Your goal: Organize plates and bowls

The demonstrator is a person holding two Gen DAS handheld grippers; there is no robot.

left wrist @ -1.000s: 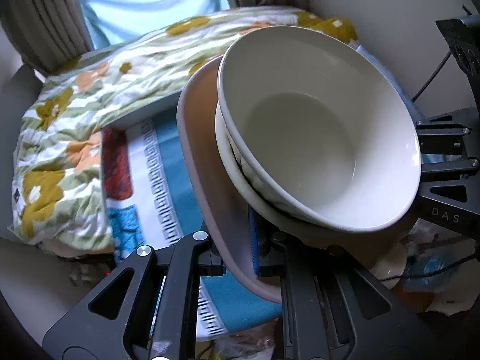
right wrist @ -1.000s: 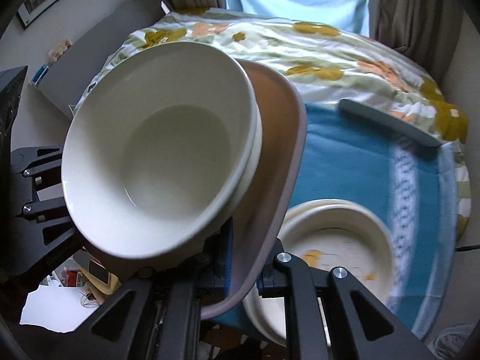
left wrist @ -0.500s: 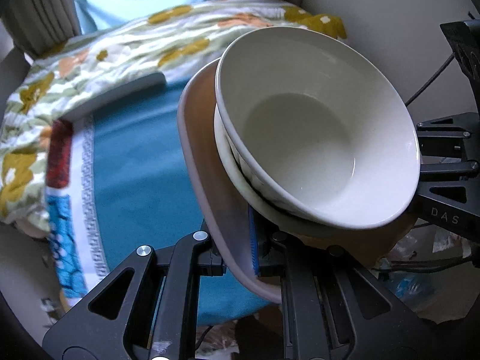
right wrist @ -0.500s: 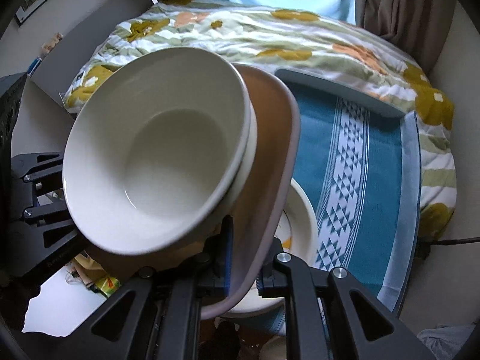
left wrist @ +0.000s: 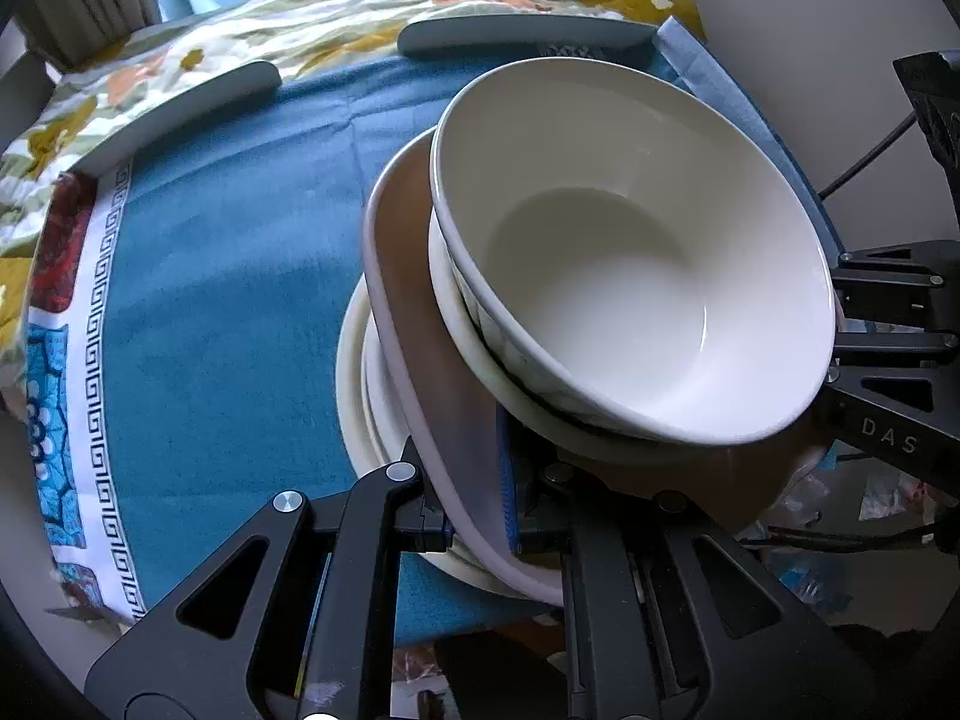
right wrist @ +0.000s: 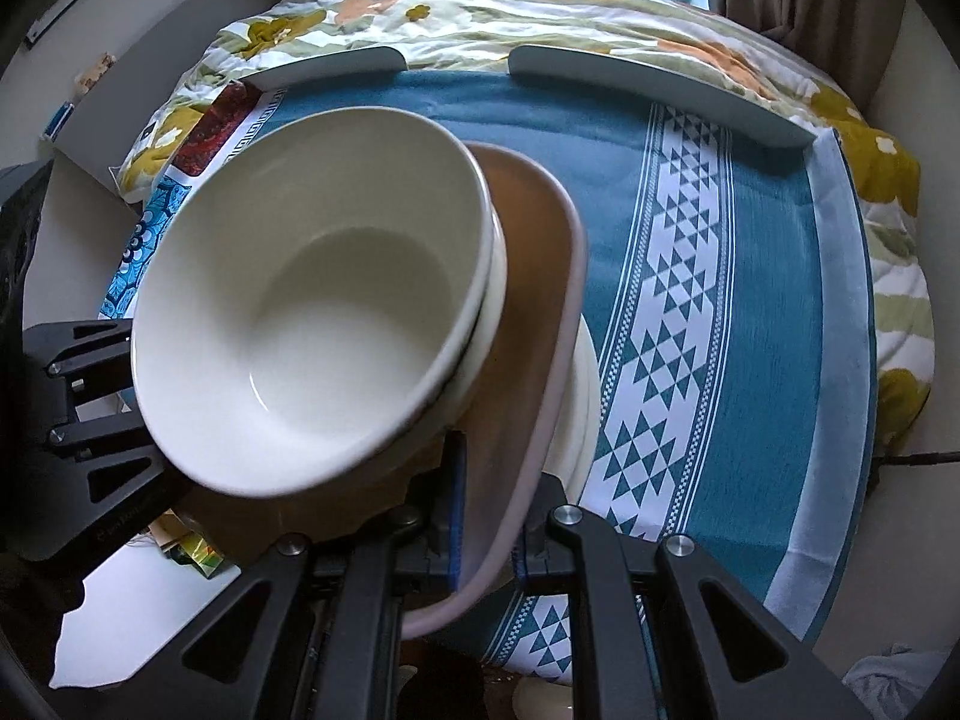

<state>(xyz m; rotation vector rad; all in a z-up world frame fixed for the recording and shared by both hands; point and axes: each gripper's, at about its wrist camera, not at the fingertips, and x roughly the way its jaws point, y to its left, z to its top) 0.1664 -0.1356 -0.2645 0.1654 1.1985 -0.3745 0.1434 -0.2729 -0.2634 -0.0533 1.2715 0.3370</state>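
A: Both hand-held grippers, left (left wrist: 480,516) and right (right wrist: 486,531), are clamping opposite edges of the brown plate (left wrist: 432,384), balancing the white bowls (left wrist: 630,276).

B: Why there? They're hovering over the cream plates (left wrist: 360,396) on the desk (left wrist: 228,276), probably for stacking.

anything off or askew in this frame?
Nothing spilled or broken. The stack looks precarious: the white bowl sits tilted on a second dish on the brown tray, which the left claw and right claw each pinch by one edge, above cream plates on the cloth.
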